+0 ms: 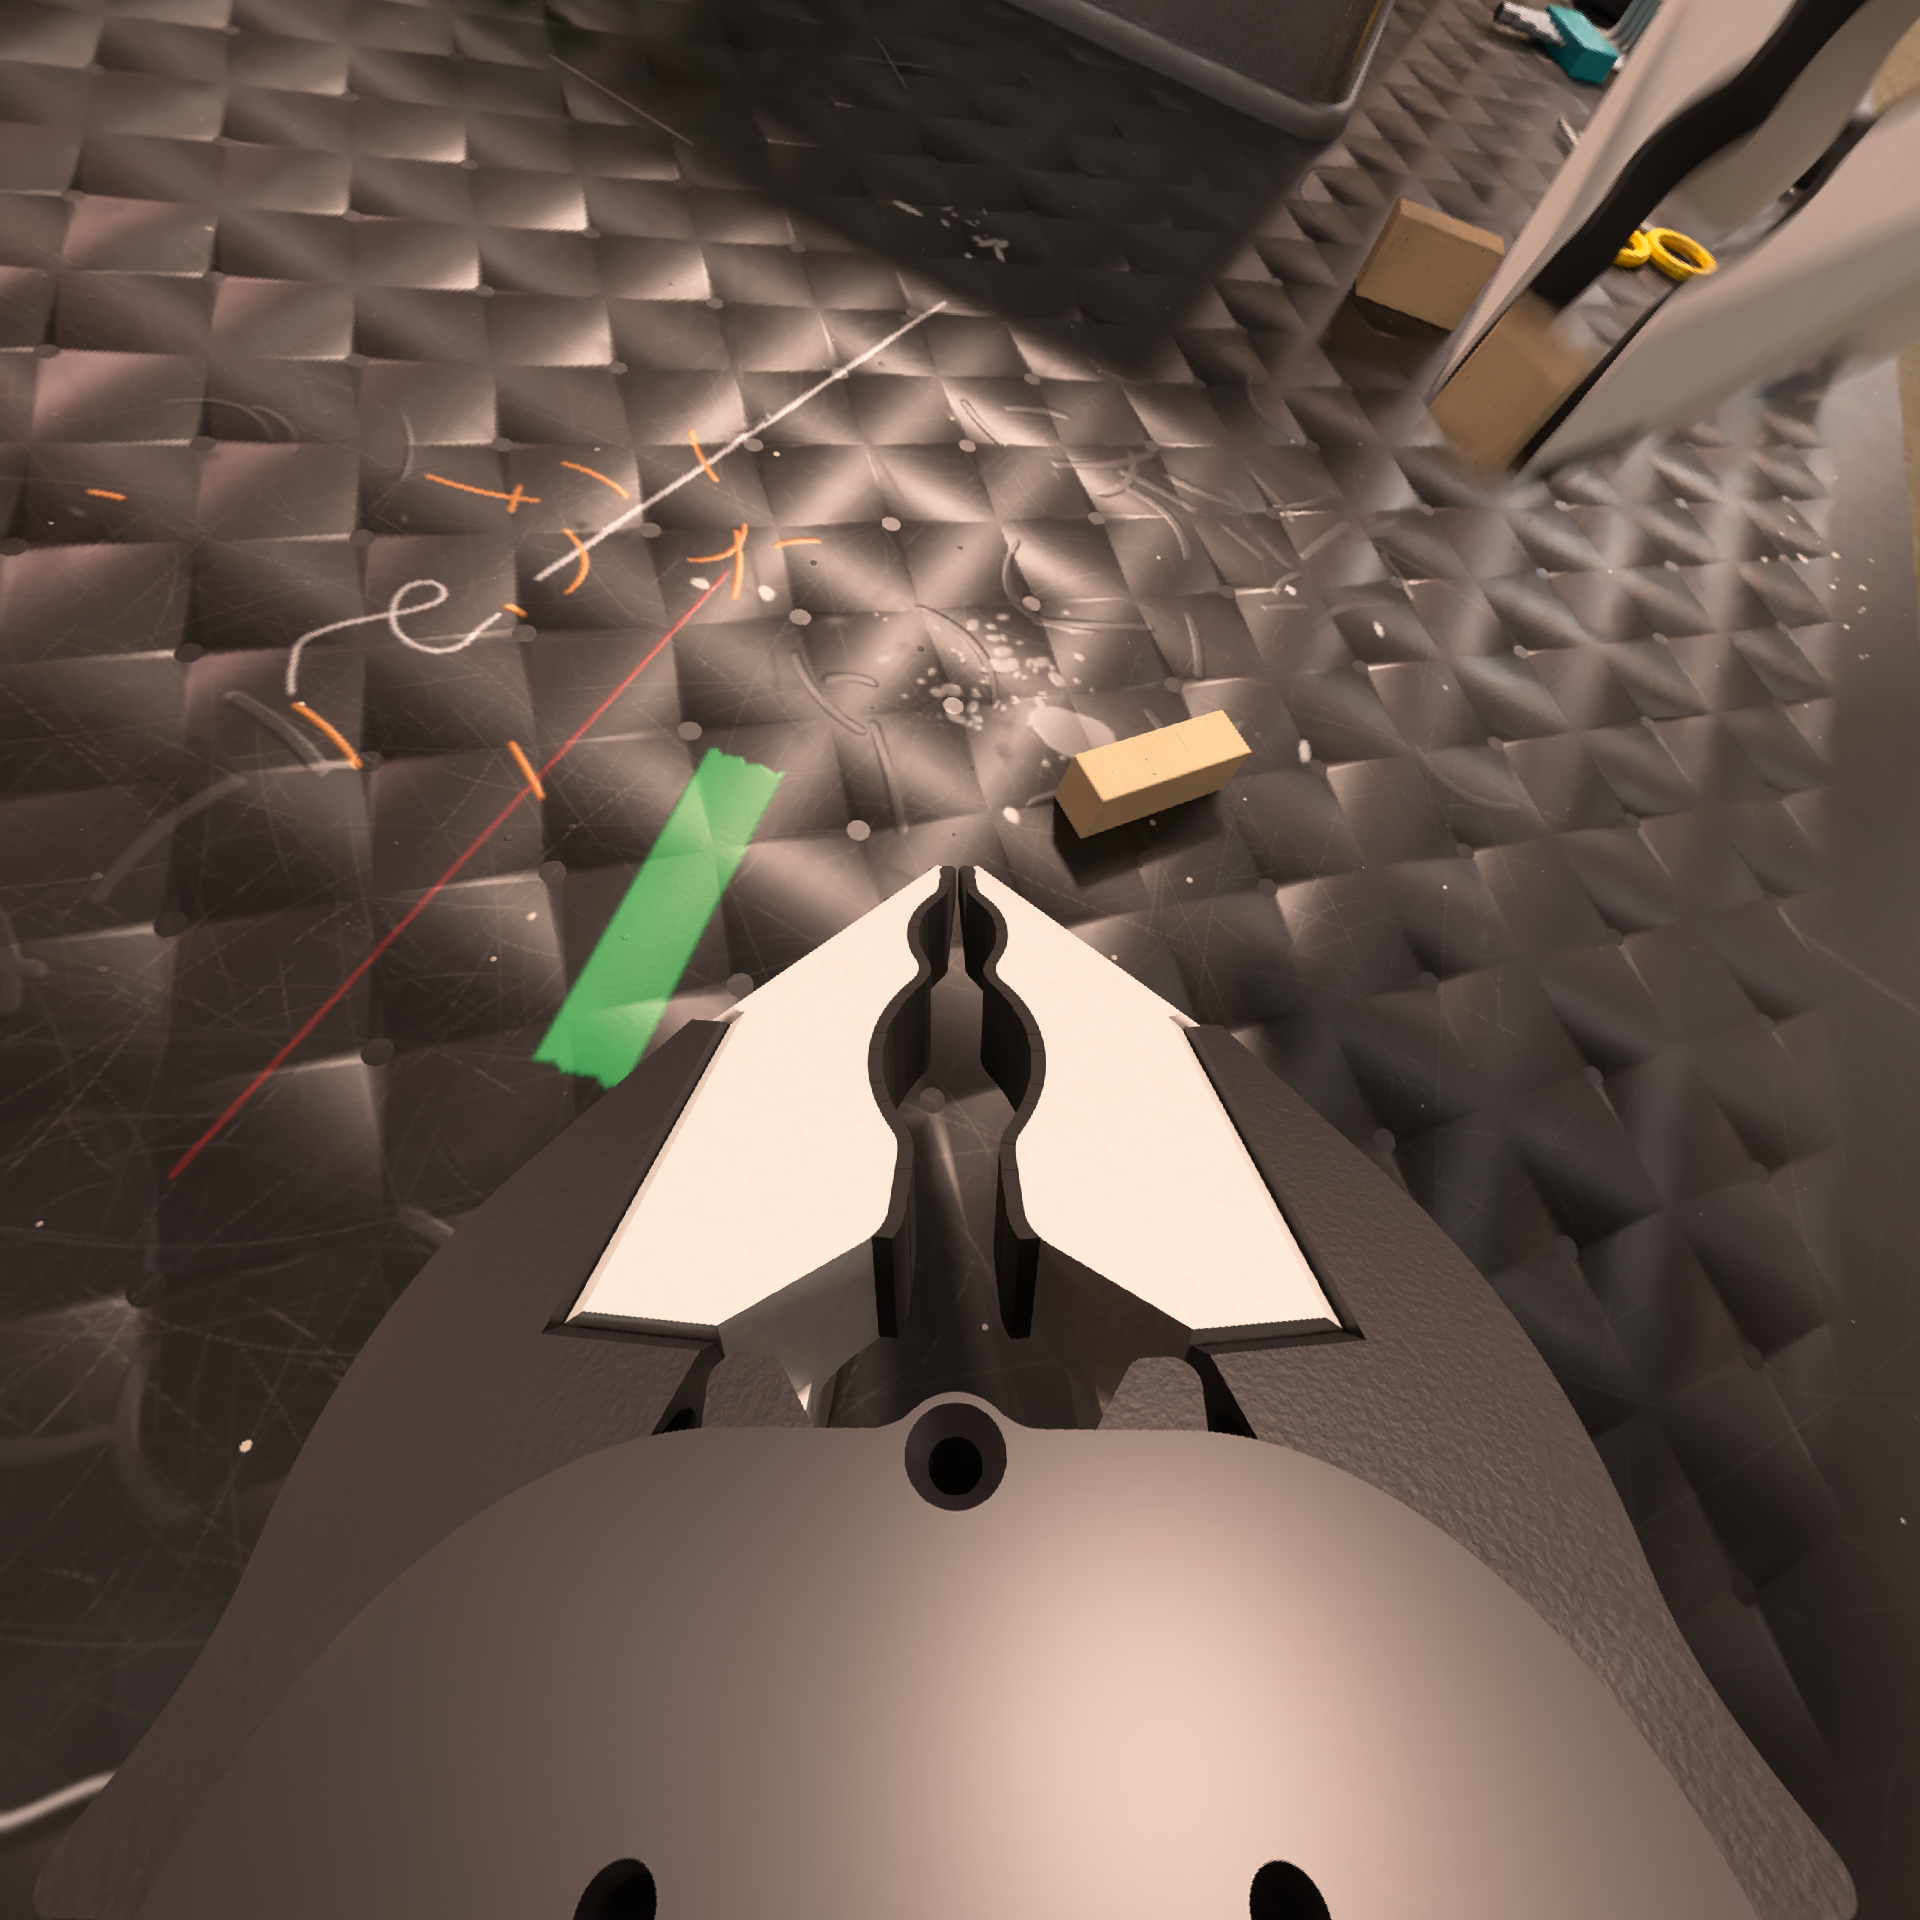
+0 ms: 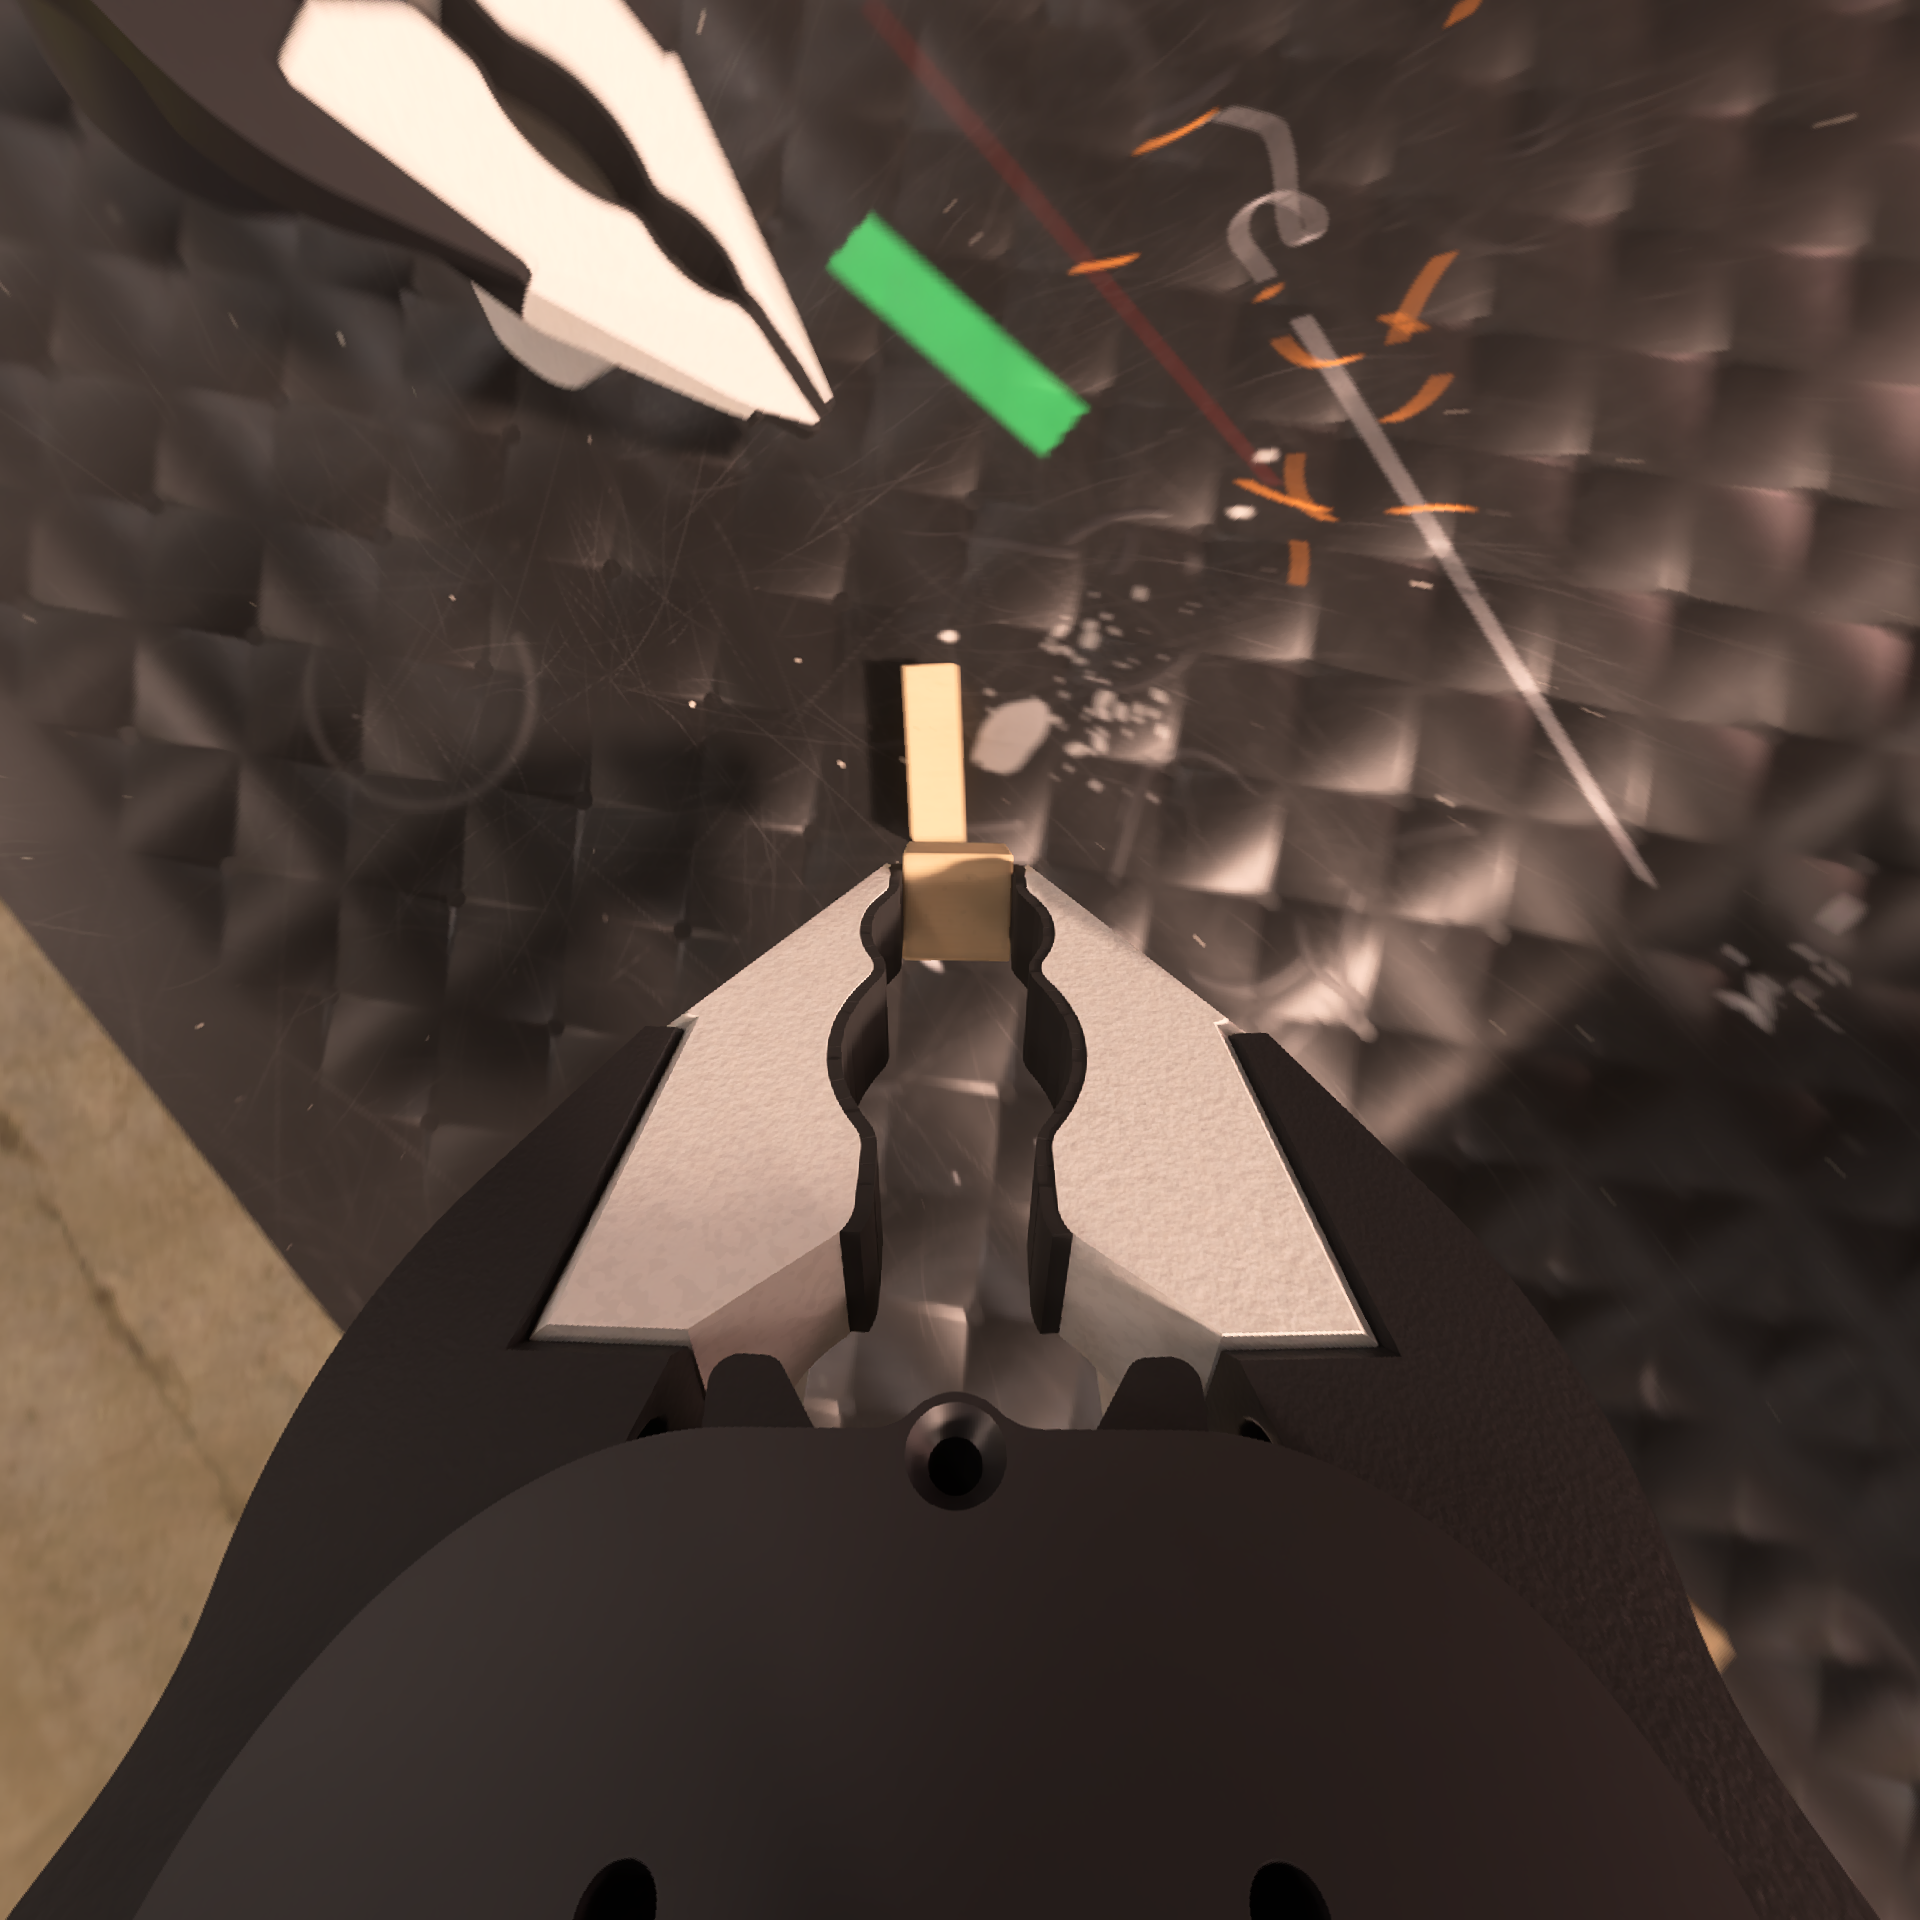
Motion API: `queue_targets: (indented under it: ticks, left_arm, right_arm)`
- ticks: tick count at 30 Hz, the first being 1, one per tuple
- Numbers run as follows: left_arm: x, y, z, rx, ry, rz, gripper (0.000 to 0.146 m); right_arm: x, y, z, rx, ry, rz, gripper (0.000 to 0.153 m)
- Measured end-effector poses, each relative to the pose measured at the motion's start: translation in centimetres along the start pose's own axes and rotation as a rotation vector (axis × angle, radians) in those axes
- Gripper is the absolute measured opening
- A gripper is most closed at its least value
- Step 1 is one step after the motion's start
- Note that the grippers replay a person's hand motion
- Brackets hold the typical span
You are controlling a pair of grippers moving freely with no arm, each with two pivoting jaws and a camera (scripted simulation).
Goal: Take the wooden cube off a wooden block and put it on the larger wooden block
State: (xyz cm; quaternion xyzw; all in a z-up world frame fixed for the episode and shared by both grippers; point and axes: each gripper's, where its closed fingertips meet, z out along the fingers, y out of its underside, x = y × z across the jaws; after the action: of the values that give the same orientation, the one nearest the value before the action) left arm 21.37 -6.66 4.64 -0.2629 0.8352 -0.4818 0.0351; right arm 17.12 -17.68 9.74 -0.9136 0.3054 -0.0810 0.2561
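Note:
My right gripper (image 2: 956, 883) is shut on the small wooden cube (image 2: 956, 902) and holds it above the dark mat. Just beyond the cube, a long light wooden block (image 2: 933, 748) lies flat on the mat. The left wrist view shows this long block (image 1: 1153, 771) right of my left gripper (image 1: 956, 875), which is shut, empty and above the mat. At that view's upper right, blurred, the cube (image 1: 1507, 384) sits between the right gripper's fingers, with a squarer wooden block (image 1: 1429, 260) behind it. The left gripper (image 2: 805, 405) shows at the right wrist view's upper left.
A green tape strip (image 1: 665, 914) lies on the mat (image 1: 416, 312) left of my left gripper, among chalk and orange marks. A dark bin (image 1: 1195, 62) stands at the back. A yellow ring (image 1: 1668, 255) and a teal object (image 1: 1584, 47) lie far right. The mat's edge borders a beige surface (image 2: 104, 1195).

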Motion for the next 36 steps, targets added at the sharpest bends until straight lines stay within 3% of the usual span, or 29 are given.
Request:
queue_targets:
  ticks: [4,8,13,21,22,26,30,33,36]
  left_arm:
    - [0.0,0.2,0.2,-0.011,0.002,0.004,0.0]
    - [0.1,0.3,0.3,-0.015,-0.001,0.014,0.0]
    - [0.2,0.2,0.3,-0.015,-0.008,0.034,0.0]
    - [0.4,0.4,0.5,-0.023,-0.003,0.05,0.0]
    - [0.4,0.4,0.5,-0.023,-0.001,0.05,0.0]
    - [0.4,0.5,0.5,-0.028,0.009,0.047,0.0]
    - [0.4,0.5,0.6,-0.029,0.011,0.041,0.0]
    - [0.3,0.4,0.6,-0.027,0.009,0.04,0.0]
    - [0.3,0.4,0.5,-0.025,0.007,0.04,0.0]
  right_arm:
    - [4.5,2.3,-8.1,0.099,0.13,0.112,0.02]
    - [12.3,9.6,-12.5,0.034,0.311,0.338,0.02]
    - [16.6,17.5,-9.9,-0.103,0.302,0.522,0.02]
    - [19.7,22.3,-7.2,-0.299,0.385,0.534,0.02]
    - [19.7,22.3,-7.3,-0.315,0.401,0.518,0.02]
    - [19.8,20.0,-8.3,-0.276,0.412,0.484,0.049]
    - [17.8,12.6,-8.6,-0.112,0.316,0.374,0.056]
    - [15.7,6.7,-6.4,-0.11,0.26,0.208,0.056]
    - [15.0,3.2,-2.4,-0.233,0.233,0.072,0.057]
